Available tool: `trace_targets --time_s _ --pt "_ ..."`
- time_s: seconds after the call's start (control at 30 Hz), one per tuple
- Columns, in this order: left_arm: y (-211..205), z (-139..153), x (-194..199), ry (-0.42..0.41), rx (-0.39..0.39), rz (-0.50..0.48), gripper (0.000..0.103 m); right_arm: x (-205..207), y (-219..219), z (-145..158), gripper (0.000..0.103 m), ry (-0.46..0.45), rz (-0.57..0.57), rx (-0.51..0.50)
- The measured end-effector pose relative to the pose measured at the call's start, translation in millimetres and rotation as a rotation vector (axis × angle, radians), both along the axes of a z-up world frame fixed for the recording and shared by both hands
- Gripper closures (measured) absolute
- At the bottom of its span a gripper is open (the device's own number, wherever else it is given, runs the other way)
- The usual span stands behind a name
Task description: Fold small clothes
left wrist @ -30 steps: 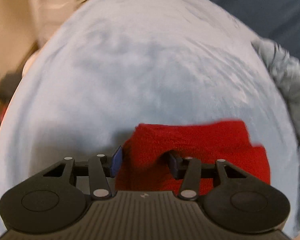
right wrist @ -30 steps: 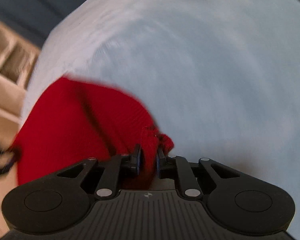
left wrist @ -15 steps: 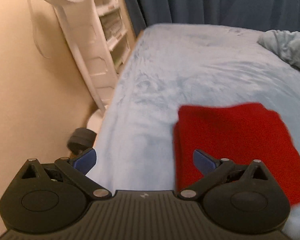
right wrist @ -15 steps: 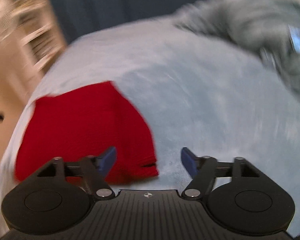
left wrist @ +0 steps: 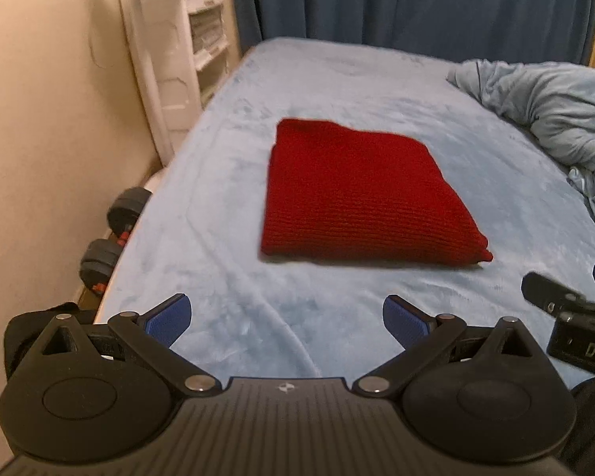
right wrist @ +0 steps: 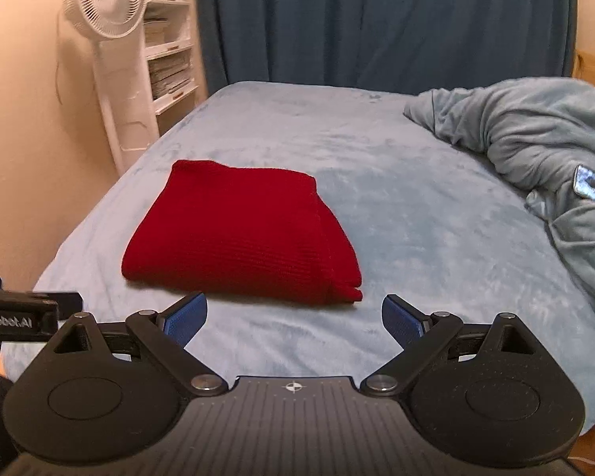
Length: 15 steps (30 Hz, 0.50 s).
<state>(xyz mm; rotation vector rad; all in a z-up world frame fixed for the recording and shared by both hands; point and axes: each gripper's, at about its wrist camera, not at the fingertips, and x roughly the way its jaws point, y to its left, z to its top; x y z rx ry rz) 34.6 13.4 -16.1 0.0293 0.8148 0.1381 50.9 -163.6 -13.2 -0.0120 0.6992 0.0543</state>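
Observation:
A red knit garment (left wrist: 361, 194) lies folded into a flat rectangle on the light blue bed (left wrist: 337, 79). It also shows in the right wrist view (right wrist: 242, 238). My left gripper (left wrist: 285, 317) is open and empty, held back from the garment near the bed's front edge. My right gripper (right wrist: 293, 317) is open and empty, just in front of the garment's near edge. The right gripper's tip shows at the right edge of the left wrist view (left wrist: 567, 305). The left gripper's tip shows at the left edge of the right wrist view (right wrist: 23, 309).
A rumpled grey-blue blanket (right wrist: 535, 146) lies on the bed's right side. A white standing fan (right wrist: 111, 39) and white shelves (right wrist: 170, 59) stand at the left wall. Dumbbells (left wrist: 115, 234) lie on the floor left of the bed. Dark blue curtains (right wrist: 377, 20) hang behind.
Both grippers let go of the red garment, opened wide and pulled back and up. The garment now lies folded flat on the bed.

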Motion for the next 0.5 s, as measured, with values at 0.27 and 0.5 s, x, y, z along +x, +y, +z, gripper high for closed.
trace_targets --time_s 0.27,0.5 --pt "-10 15 -24 -0.047 0.028 -0.030 0.000 -27 7 10 0.008 -0.022 0.028 -0.003" --pt "-10 18 -29 -0.033 0.010 -0.031 0.000 -33 10 14 0.008 -0.022 0.032 0.019"
